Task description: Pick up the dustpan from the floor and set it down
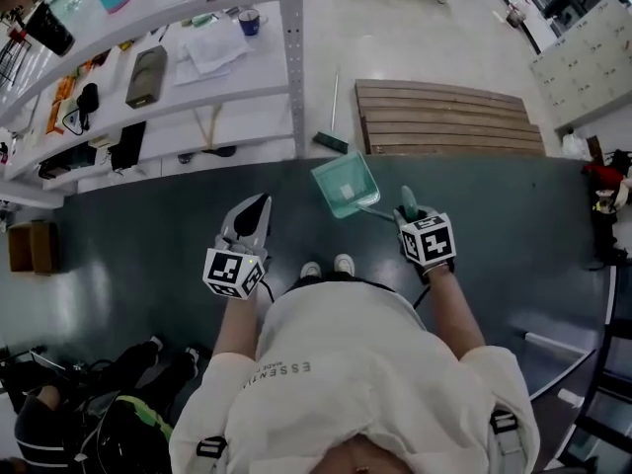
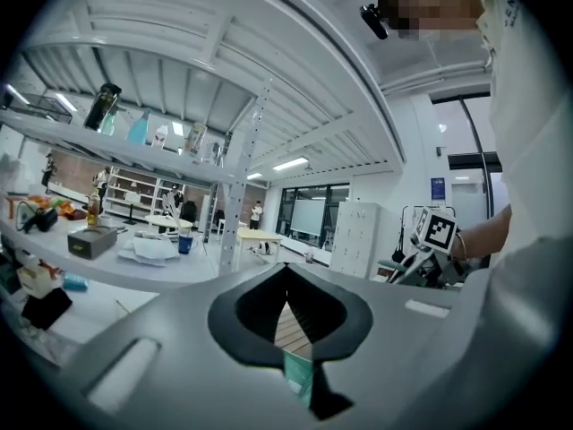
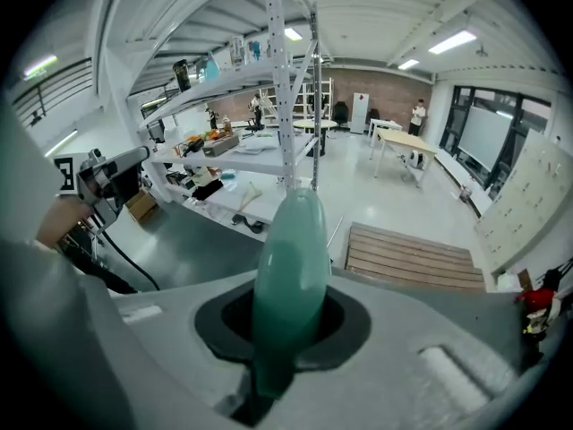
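Note:
The teal dustpan (image 1: 346, 186) hangs in the air in front of the person, pan to the left and tilted. My right gripper (image 1: 407, 207) is shut on its handle. In the right gripper view the rounded teal handle (image 3: 288, 276) stands up between the jaws of the right gripper (image 3: 282, 352), and the pan itself is hidden. My left gripper (image 1: 259, 203) is raised at the left, apart from the dustpan, with its jaws together and nothing in them. In the left gripper view, a sliver of the dustpan (image 2: 297, 376) shows through the narrow gap of the left gripper (image 2: 288, 330).
A white metal shelf rack (image 1: 291, 77) with a blue mug (image 1: 250, 21) and other items stands ahead to the left. A wooden pallet (image 1: 444, 118) lies ahead on the right. A broom head (image 1: 331, 142) rests by the rack's post. The person's shoes (image 1: 328, 266) stand on the dark floor (image 1: 128, 255).

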The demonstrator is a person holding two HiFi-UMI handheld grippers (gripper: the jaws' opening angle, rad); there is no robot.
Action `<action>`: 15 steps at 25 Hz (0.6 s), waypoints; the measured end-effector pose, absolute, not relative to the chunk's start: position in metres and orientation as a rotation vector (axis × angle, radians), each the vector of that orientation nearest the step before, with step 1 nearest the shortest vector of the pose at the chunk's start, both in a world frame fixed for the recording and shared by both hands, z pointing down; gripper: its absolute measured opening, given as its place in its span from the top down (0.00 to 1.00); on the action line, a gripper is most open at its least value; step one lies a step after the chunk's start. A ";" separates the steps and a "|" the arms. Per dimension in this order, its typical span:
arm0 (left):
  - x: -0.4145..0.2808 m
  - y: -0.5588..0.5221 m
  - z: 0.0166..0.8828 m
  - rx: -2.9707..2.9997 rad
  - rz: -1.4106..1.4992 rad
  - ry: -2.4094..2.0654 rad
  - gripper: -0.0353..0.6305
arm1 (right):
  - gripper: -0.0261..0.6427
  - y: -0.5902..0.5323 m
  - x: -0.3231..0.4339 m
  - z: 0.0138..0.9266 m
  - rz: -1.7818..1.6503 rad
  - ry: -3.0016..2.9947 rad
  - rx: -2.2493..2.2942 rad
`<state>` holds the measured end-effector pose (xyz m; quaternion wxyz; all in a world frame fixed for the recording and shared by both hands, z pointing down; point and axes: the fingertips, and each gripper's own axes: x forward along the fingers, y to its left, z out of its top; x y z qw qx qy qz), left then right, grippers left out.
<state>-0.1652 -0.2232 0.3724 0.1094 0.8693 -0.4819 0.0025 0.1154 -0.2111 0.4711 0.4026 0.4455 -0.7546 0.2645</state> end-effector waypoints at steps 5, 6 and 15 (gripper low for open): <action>-0.150 -0.215 0.385 2.535 0.022 -1.362 0.92 | 0.91 -0.204 0.117 0.479 0.685 -1.889 1.104; -0.148 -0.214 0.388 2.529 0.023 -1.353 0.92 | 0.91 -0.203 0.118 0.482 0.693 -1.885 1.102; -0.141 -0.216 0.409 2.467 0.050 -1.319 0.92 | 0.91 -0.212 0.115 0.525 0.774 -1.829 1.100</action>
